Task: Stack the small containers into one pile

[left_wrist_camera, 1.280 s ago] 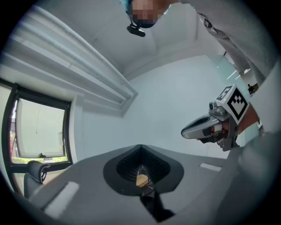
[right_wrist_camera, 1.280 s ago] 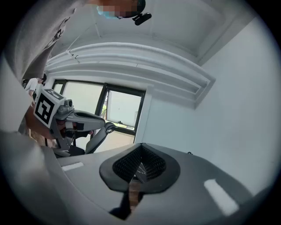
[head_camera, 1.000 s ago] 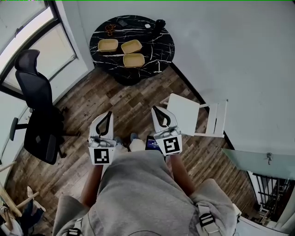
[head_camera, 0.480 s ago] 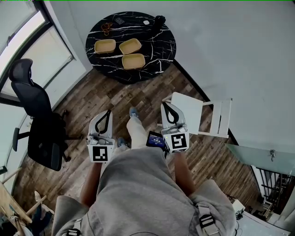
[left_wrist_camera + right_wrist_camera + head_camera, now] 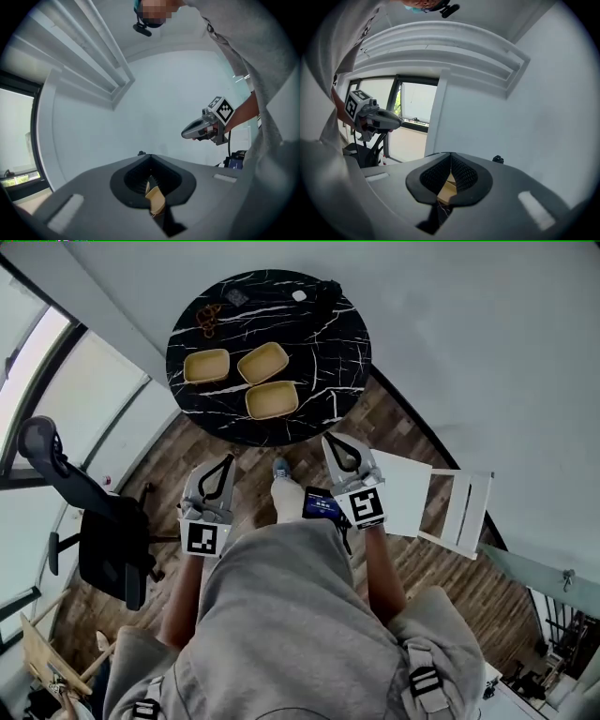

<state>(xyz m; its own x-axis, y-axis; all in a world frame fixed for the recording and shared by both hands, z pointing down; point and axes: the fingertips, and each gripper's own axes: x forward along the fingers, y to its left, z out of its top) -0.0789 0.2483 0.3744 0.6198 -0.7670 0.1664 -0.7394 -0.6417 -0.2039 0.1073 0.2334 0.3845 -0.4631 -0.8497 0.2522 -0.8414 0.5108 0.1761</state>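
Note:
Three tan open containers lie apart on the round black marble table (image 5: pixel 337 343): one at the left (image 5: pixel 207 365), one in the middle (image 5: pixel 262 362), one nearest me (image 5: pixel 272 399). My left gripper (image 5: pixel 225 461) and right gripper (image 5: pixel 330 440) are held side by side over the wood floor, just short of the table's near edge, both shut and holding nothing. In the left gripper view the jaws (image 5: pixel 150 159) meet, with a tan sliver of a container (image 5: pixel 154 199) showing in the gap below. The right gripper view shows its jaws (image 5: pixel 451 157) likewise together.
A black office chair (image 5: pixel 103 531) stands at the left by the window. A white chair (image 5: pixel 412 488) sits just right of my right gripper. Small dark items (image 5: pixel 323 287) and a brown ring-shaped object (image 5: pixel 208 320) lie along the table's far edge.
The person has stepped toward the table, which now sits nearer. Both grippers moved forward with them, side by side, jaws still together.

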